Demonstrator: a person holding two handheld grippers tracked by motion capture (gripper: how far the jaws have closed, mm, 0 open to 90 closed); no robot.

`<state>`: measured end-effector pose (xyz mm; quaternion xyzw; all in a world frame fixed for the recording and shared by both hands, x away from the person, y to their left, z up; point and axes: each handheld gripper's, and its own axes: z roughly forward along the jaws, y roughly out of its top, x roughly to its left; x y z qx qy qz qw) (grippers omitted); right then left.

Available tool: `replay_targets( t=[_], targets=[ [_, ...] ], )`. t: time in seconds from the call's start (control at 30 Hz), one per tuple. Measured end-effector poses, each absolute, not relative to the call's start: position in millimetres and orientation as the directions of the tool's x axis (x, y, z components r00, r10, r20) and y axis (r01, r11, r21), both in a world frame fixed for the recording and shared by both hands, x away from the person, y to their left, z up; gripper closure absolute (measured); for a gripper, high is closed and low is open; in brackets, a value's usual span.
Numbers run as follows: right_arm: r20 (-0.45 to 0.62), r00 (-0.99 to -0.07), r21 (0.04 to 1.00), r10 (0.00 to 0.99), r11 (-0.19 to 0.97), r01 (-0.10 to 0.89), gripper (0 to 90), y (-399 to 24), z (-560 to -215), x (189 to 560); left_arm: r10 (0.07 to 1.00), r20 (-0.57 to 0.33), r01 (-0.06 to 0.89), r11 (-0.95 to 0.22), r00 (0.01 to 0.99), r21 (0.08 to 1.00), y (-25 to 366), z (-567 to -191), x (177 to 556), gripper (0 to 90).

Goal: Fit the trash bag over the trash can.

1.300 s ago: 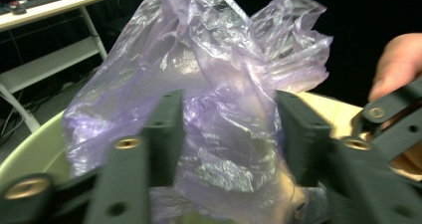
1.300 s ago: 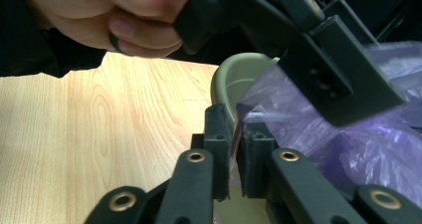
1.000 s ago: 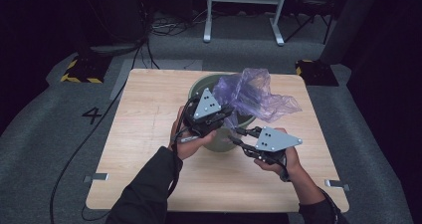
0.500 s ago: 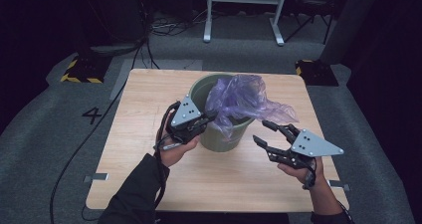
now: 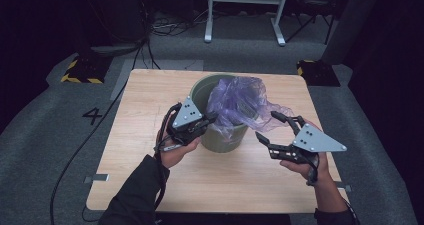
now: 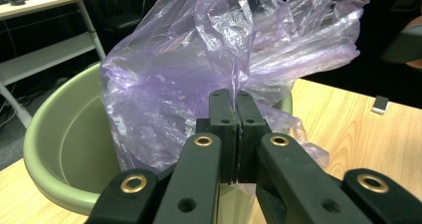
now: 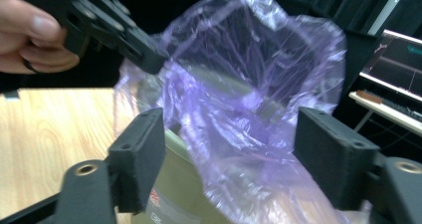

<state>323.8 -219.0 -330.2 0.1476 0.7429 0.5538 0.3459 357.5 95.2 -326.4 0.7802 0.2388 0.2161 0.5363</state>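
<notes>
Wooden counter (image 5: 150, 185) seen from above, w/ dark grey floor around it and the number 4 (image 5: 93, 116) marked on the floor at far left. A black cable (image 5: 95, 135) runs across the floor toward the counter's left edge.

On the left, the left gripper (image 5: 210, 119) is held in the person's left hand (image 5: 176, 154), grey plate on top, pointing right at the bin. Its fingers (image 6: 222, 129) are pressed fully together, pinching a fold of thin purple bag (image 6: 199, 74) between them. In the left gripper view the film rises straight up out of the closed fingers and spreads wide above.

At center, a green bin (image 5: 200, 92) stands upright on the counter, toward the far half. The bag sits in the bin's mouth, crumpled and puffed up above the rim, w/ one loose flap trailing over the right side. The bin's left inner wall is bare; the bag bunches on the right part of the opening.

On the right, the right gripper (image 5: 266, 127) is held in the right hand (image 5: 307, 167), near the bin but apart from it. Its fingers (image 7: 142, 157) stand wide apart and have just been opening; nothing is gripped. In the right gripper view the bag's open mouth (image 7: 259, 69) hangs beyond and between the two fingers, not pressed by either.

Beyond the counter, a white frame (image 5: 245, 10) stands on the floor.
</notes>
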Motion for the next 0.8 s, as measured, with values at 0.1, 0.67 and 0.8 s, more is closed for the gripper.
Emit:
replay_targets(
  t=[0.1, 0.67, 0.8],
  targets=[
    [-0.365, -0.735, 0.911, 0.571, 0.382, -0.156, 58.4, -212.2, -334.6, 332.6, 0.604, 0.082, 0.141, -0.313, 0.793, 0.939, 96.7, -326.9, 357.4, 88.8],
    [-0.341, -0.816, 0.875, 0.467, 0.476, -0.093, 90.0, -210.0, -374.5, 333.4, 0.647, 0.057, 0.183, -0.298, 0.760, 0.937, 129.1, -342.5, 355.3, 88.8],
    [-0.318, -0.831, 0.865, 0.456, 0.499, -0.057, 90.0, -211.5, -391.6, 336.0, 0.661, 0.063, 0.197, -0.311, 0.747, 0.930, 136.4, -349.5, 355.3, 88.8]
  ],
)
